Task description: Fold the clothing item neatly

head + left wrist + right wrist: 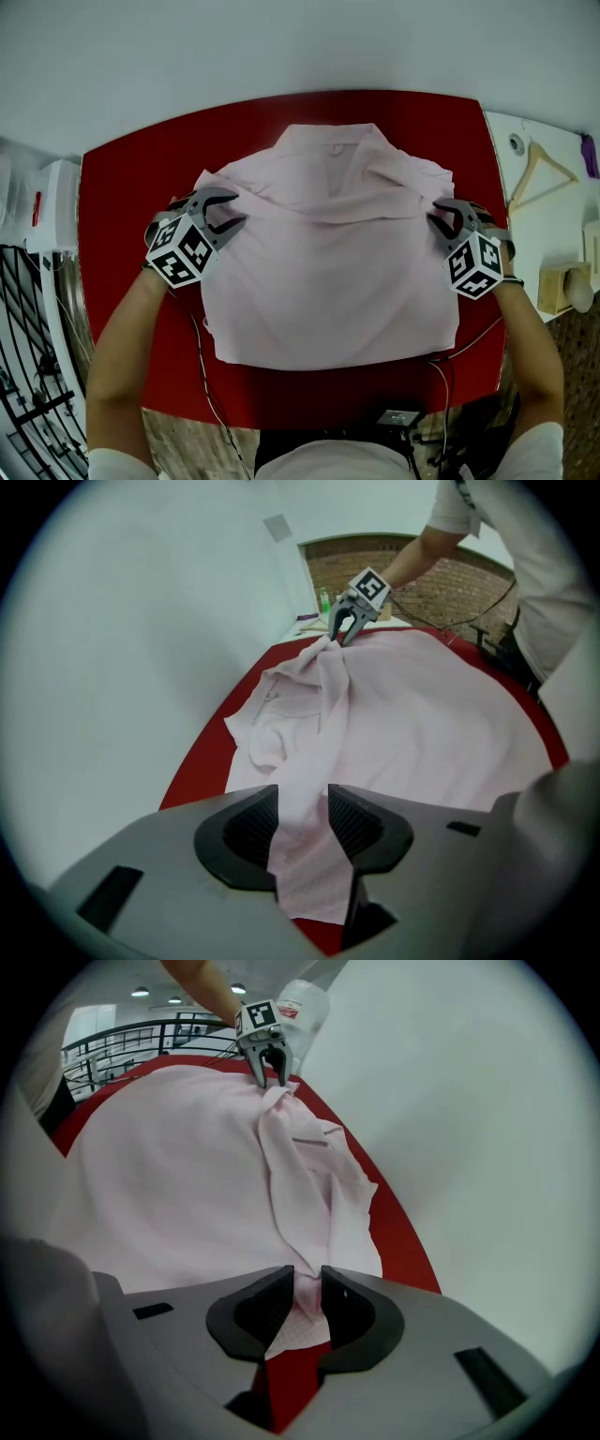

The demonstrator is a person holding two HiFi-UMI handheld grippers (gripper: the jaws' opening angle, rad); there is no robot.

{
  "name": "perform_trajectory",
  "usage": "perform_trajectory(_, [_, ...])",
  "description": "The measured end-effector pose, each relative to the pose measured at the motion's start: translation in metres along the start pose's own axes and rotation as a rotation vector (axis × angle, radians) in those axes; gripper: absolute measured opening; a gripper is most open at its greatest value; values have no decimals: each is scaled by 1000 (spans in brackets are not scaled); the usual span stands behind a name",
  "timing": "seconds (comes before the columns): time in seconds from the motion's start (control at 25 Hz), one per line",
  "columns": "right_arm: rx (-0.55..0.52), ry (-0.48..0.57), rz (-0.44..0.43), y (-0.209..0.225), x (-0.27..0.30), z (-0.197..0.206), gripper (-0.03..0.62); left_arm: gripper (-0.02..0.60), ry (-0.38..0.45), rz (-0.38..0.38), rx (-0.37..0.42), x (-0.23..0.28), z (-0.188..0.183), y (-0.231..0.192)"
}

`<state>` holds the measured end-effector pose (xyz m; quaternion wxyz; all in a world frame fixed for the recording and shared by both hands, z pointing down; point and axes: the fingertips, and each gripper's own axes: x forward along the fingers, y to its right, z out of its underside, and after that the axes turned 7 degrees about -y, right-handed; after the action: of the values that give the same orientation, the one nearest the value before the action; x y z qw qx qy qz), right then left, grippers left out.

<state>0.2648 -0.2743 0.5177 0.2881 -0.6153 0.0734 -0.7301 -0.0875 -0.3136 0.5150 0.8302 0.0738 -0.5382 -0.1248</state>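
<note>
- Red, glossy and rounded at its far edge, the surface (122, 197) carries a pale pink collared cotton shirt (328, 272) spread across its middle, collar (337, 141) toward the far side, with red bare on both sides.
- The shirt's two upper corners are gathered into ridges of cloth that run to the grippers at either side.
- The left gripper (236, 208) is at the shirt's left shoulder. In the left gripper view its jaws stand apart, released, with a fold of pink cloth lying loosely between them.
- The right gripper (434, 212) is at the right shoulder. In the right gripper view its jaws are clenched on a narrow pinch of the shirt.
- A plain white wall (281, 47) rises just behind the surface.
- Right of the surface is a white side table (553, 216) with a wooden clothes hanger (542, 169) lying on it.
- A black metal railing (28, 375) shows at the left, and a brick wall (403, 574) in the left gripper view.
- Thin cables (211, 394) trail off the near edge.
</note>
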Motion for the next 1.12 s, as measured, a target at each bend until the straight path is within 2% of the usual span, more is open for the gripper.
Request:
perform_trajectory(0.12, [1,-39,6,6,5,10,70,134,6,-20,-54,1,1,-8])
perform_trajectory(0.16, [15,-41,12,9,5,11,47,90,17,-23,-89,0,1,-12])
perform_trajectory(0.24, [55,-32,27,20,4,11,34,52,44,-25,-177,-2,-1,-20])
perform_trajectory(0.52, [187,29,85,67,6,-2,29,43,98,-14,-451,-3,8,-43])
perform_trajectory(0.72, [254,49,167,107,7,-2,32,44,128,-8,-623,-1,16,-55])
perform_trajectory(0.8, [303,51,190,119,8,3,48,44,127,-4,-649,1,19,-55])
perform_trajectory(0.88, [335,69,209,126,4,6,101,44,131,3,-672,3,19,-54])
perform_trajectory(0.96, [345,121,211,126,-8,0,101,44,130,9,-675,4,20,-54])
perform_trajectory(1.04, [310,175,186,113,-23,-11,101,44,129,23,-662,2,20,-52])
perform_trajectory(1.12, [210,180,151,91,-30,-16,101,46,133,38,-653,-1,19,-51])
